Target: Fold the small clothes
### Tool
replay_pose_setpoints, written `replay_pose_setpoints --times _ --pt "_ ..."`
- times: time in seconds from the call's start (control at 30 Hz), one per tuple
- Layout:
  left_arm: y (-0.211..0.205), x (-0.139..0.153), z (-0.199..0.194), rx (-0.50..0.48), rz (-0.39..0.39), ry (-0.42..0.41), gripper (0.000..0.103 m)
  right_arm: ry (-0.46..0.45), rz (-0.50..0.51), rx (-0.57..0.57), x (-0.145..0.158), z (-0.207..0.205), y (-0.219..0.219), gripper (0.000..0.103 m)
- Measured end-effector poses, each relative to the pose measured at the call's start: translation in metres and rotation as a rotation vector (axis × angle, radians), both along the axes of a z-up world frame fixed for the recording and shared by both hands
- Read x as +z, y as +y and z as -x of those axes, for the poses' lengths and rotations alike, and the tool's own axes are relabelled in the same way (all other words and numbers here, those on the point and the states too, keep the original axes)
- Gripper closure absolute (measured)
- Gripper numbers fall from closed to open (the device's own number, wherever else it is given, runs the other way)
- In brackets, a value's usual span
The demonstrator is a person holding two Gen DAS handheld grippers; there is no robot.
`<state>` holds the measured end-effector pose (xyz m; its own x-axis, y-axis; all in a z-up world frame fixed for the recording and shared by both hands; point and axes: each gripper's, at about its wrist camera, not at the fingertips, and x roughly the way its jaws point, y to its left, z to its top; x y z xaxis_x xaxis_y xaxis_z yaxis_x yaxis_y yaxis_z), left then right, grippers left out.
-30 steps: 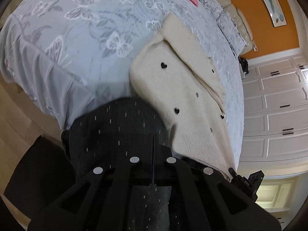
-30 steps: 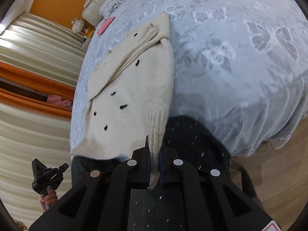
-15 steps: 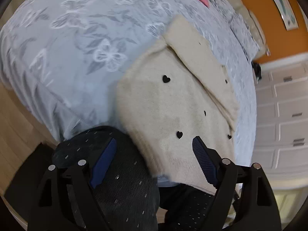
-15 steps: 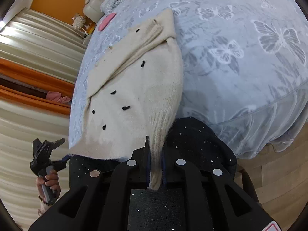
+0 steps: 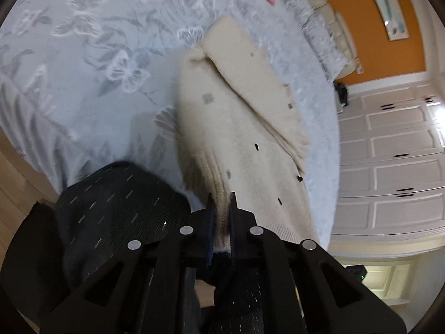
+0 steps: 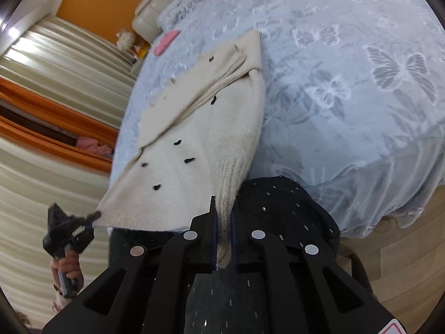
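At the near edge of the pale blue butterfly-print bedspread [image 6: 361, 83], the cream knit cardigan with small black hearts [image 5: 239, 139] is lying partly folded, while the left gripper [image 5: 221, 222] and right gripper [image 6: 222, 239] are each pinching a ribbed hem corner, jaws nearly closed on the knit, above the person's dark speckled trousers [image 6: 283, 203]

sweater [image 5: 236, 128]: cream fuzzy knit, ribbed hem, matt
bedspread [image 5: 83, 55]: pale blue cloth w/ woven butterfly pattern, slight sheen
left gripper [image 5: 221, 222]: matt black plastic, round silver metal studs
right gripper [image 6: 222, 231]: same matt black plastic
trousers [image 6: 283, 208]: dark cloth, light flecks
floor [image 6: 403, 245]: smooth wood
wardrobe doors [image 5: 395, 150]: white, smooth, painted look
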<state>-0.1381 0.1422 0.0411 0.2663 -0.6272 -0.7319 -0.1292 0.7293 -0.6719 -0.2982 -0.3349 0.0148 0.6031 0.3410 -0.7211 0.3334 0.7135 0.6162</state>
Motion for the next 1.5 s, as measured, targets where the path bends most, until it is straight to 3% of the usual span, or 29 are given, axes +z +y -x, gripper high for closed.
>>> replay_pose_setpoints --times 0.13,0.33,0.43,0.53,0.63,0.73,0.8,0.83,0.93,0.97,1.0,1.13,1.23,1.33,1.37,1.4,1.43,1.47,1.5 --pt "0.026 0.014 0.035 0.019 0.033 0.006 0.096 -0.008 -0.018 -0.01 0.014 0.026 -0.008 0.096" --pt "0.024 0.031 0.055 0.008 0.089 0.048 0.096 0.004 -0.075 0.014 0.04 0.051 -0.009 0.096" --pt "0.018 0.048 0.028 0.02 0.121 0.018 0.096 -0.071 -0.12 -0.01 0.063 0.029 -0.026 0.096" --pt "0.0 0.07 -0.03 -0.005 0.062 -0.071 0.096 -0.136 -0.156 -0.037 0.074 -0.013 -0.053 0.096" --pt "-0.023 0.075 -0.104 0.003 -0.011 -0.142 0.095 -0.147 -0.124 -0.07 0.065 -0.093 -0.088 0.094" --pt "-0.049 0.049 -0.182 0.036 -0.123 -0.171 0.09 -0.135 -0.146 -0.125 0.026 -0.166 -0.12 0.088" --pt "-0.064 0.017 -0.225 0.072 -0.207 -0.168 0.073 -0.068 -0.049 -0.21 0.005 -0.196 -0.13 0.069" --pt "-0.067 0.0 -0.24 0.102 -0.282 -0.134 0.068 -0.044 -0.02 -0.243 -0.003 -0.206 -0.135 0.069" --pt "-0.064 -0.036 -0.252 0.118 -0.288 -0.063 0.062 -0.072 0.004 -0.257 -0.01 -0.215 -0.132 0.06" --pt "-0.063 -0.041 -0.251 0.113 -0.277 -0.062 0.055 -0.086 0.047 -0.238 -0.009 -0.214 -0.126 0.045" --pt "-0.063 -0.046 -0.249 0.104 -0.275 -0.068 0.045 -0.086 0.121 -0.214 -0.009 -0.214 -0.119 0.038" --pt "-0.077 -0.058 -0.243 -0.012 -0.349 -0.157 0.029 -0.023 0.292 -0.043 -0.025 -0.227 -0.098 0.038" --pt "-0.092 -0.07 -0.245 -0.097 -0.385 -0.195 0.025 0.01 0.325 0.02 -0.044 -0.239 -0.089 0.037" --pt "-0.106 -0.085 -0.252 -0.151 -0.39 -0.202 0.026 0.042 0.324 0.053 -0.063 -0.254 -0.084 0.037" --pt "-0.109 -0.09 -0.254 -0.162 -0.387 -0.193 0.038 0.048 0.31 0.057 -0.07 -0.258 -0.084 0.044" --pt "-0.111 -0.094 -0.255 -0.174 -0.387 -0.182 0.07 0.049 0.287 0.064 -0.073 -0.26 -0.084 0.084" --pt "-0.113 -0.098 -0.258 -0.192 -0.395 -0.162 0.088 0.057 0.265 0.07 -0.075 -0.259 -0.083 0.094" --pt "-0.111 -0.095 -0.257 -0.186 -0.386 -0.164 0.096 0.045 0.259 0.061 -0.071 -0.258 -0.083 0.093" --pt "-0.108 -0.09 -0.255 -0.172 -0.368 -0.177 0.096 0.001 0.25 0.051 -0.06 -0.252 -0.082 0.094"
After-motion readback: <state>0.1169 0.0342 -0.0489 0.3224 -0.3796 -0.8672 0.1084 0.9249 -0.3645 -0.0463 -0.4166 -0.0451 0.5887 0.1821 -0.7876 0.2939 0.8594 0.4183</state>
